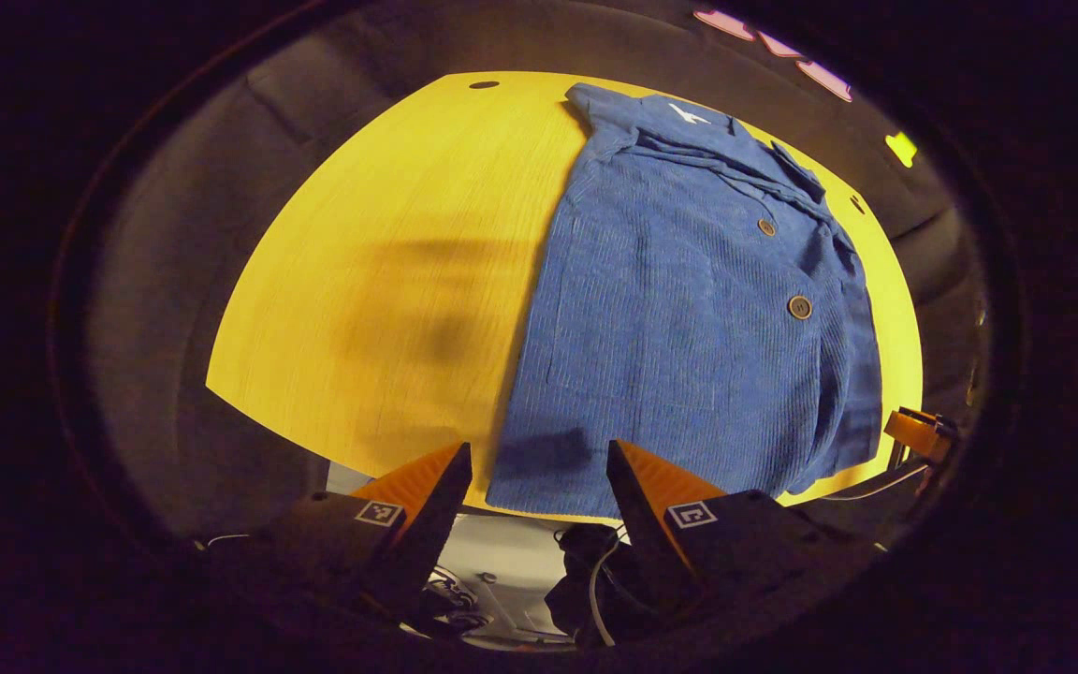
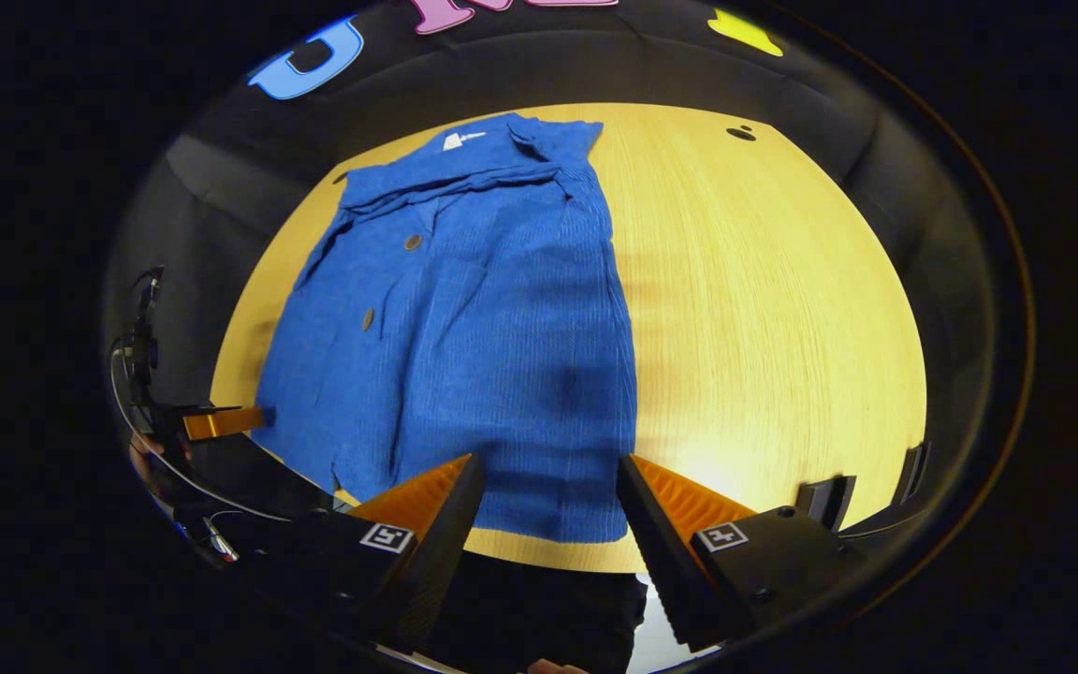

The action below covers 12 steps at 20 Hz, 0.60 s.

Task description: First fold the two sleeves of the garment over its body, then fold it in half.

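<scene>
Right gripper view: garment [image 2: 483, 318] sleeves hidden.

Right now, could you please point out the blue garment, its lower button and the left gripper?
blue garment [image 2: 502, 356]: right gripper view, middle of its body.
lower button [image 1: 799, 307]: left gripper view, the button's face.
left gripper [image 1: 539, 463]: left gripper view, midway between its open fingertips.

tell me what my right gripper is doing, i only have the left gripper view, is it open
Observer: Yes, the right gripper is open, its fingers apart above the near hem of the blue shirt.
Operator: anything on the table on that side
Observer: Bare wood beside the shirt, with a small dark hole in the table near the far edge.
Operator: can you see my left gripper from there
Observer: Yes, an orange finger of it shows at the shirt's other side.
</scene>
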### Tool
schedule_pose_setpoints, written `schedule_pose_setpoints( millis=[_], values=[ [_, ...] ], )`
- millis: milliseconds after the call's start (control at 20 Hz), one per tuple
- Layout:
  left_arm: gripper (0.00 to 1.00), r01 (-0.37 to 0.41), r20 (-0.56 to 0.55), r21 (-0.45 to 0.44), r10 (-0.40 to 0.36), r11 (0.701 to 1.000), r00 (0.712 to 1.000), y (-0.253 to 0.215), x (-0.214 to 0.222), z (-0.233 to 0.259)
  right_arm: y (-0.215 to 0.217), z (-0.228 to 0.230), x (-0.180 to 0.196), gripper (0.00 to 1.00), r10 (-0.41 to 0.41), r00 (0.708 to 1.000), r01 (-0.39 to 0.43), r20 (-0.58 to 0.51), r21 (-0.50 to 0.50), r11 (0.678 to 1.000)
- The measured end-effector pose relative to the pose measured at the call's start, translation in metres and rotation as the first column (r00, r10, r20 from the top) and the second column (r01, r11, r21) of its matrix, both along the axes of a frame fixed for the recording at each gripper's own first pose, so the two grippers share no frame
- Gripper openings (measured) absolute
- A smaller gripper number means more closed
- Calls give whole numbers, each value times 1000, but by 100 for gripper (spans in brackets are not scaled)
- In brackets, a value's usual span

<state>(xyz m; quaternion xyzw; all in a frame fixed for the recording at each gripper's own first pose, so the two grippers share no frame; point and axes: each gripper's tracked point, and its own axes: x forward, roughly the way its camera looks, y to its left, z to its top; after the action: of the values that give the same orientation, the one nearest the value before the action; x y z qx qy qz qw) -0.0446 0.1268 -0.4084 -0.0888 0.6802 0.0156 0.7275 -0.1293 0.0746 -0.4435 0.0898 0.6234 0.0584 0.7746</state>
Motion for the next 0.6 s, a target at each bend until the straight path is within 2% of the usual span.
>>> schedule_pose_setpoints(
  millis=[100,250,600],
  values=[
    [85,10,-18,-22,-10,1000,1000,-6,-1,-5,-4,-6,-1,93,-10,1000,9,-19,-21,1000],
    [85,32,-46,7,-31,999,998,-1,-3,-16,-16,-15,-9,94,-11,998,7,-67,-56,998],
    [84,55,-93,11,-54,998,994,-1,-5,-21,-27,-35,-16,95,-9,991,-7,-134,-120,993]
  ],
)
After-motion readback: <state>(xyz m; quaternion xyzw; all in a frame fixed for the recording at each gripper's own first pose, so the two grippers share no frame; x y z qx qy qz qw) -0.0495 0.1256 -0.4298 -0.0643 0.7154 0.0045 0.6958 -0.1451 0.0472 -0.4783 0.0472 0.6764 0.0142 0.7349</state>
